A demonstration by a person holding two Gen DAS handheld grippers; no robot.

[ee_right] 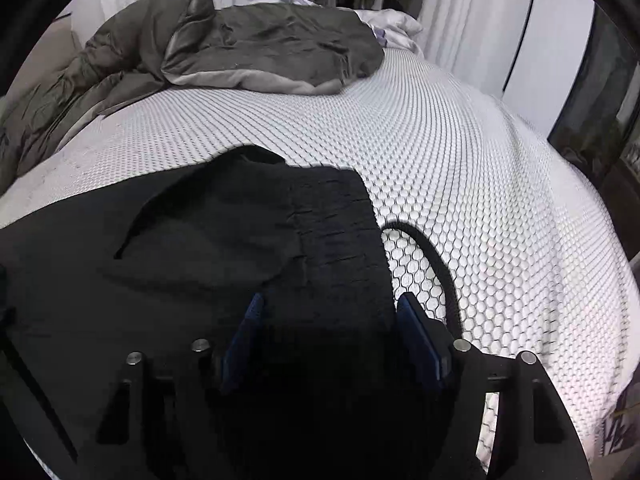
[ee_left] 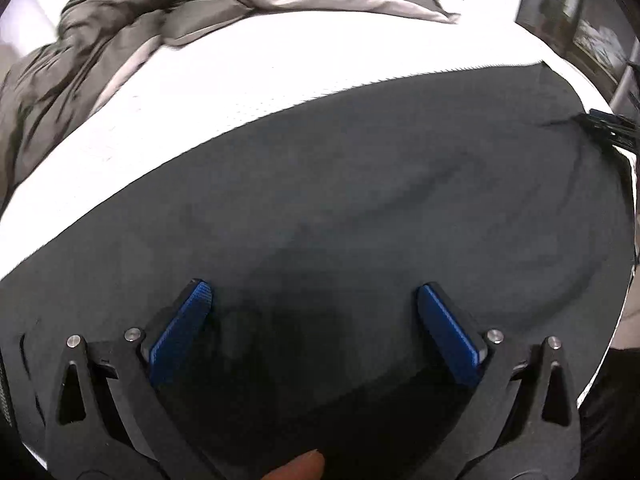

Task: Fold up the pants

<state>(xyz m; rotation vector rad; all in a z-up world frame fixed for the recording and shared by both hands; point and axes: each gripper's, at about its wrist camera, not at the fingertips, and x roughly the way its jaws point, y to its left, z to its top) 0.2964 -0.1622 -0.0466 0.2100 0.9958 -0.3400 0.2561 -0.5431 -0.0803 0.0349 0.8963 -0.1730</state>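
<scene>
Left wrist view: the black pants (ee_left: pixel 360 200) lie spread flat along the near edge of the mattress (ee_left: pixel 240 80), likely smoothed for folding. The left gripper (ee_left: pixel 314 320) tilts steeply down over the cloth, fingers spread, pinching nothing. The right gripper (ee_right: pixel 330 332) angles down at the waistband (ee_right: pixel 336 232), fingers parted, apparently empty; a drawcord (ee_right: pixel 432 256) loops beside it.
</scene>
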